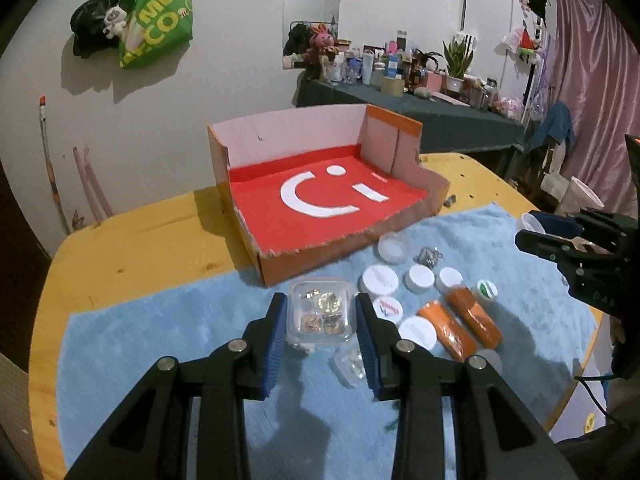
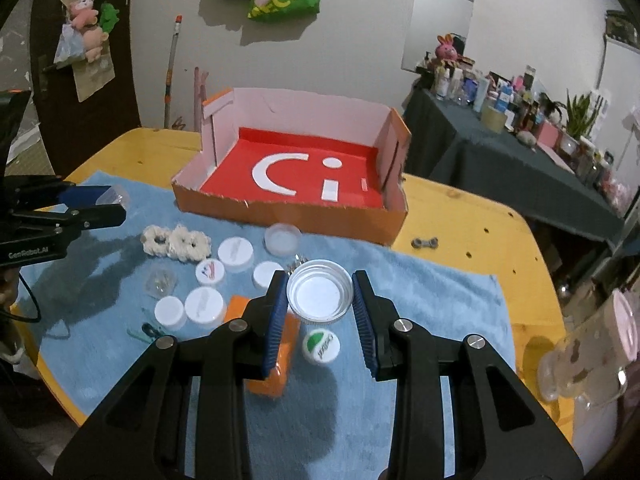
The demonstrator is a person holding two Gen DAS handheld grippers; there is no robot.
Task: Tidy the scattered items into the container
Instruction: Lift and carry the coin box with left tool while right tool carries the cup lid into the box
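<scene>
The orange cardboard box [image 1: 344, 216] with the red floor sits at the far edge of the blue towel [image 1: 160, 332], nothing in it yet, so both my loads go there. My left gripper [image 1: 322, 316] has its blue pads on either side of a clear square case [image 1: 321, 311] of small trinkets, apparently closed on it, though I cannot tell whether it is lifted clear of the towel. My right gripper [image 2: 320, 296] is closed to the width of a shallow clear round lid [image 2: 320, 295] and holds it rim up. To do this well I should carry each piece level over the torn low front wall and release low on the red floor, the case first since it is heavier and rattles. The right view alone shows the knitted cream rings [image 2: 176, 243] and a small metal piece [image 2: 425, 243] on the bare yellow table [image 2: 472, 240]; the left view alone shows both orange tubes [image 1: 460, 326] lying side by side.
</scene>
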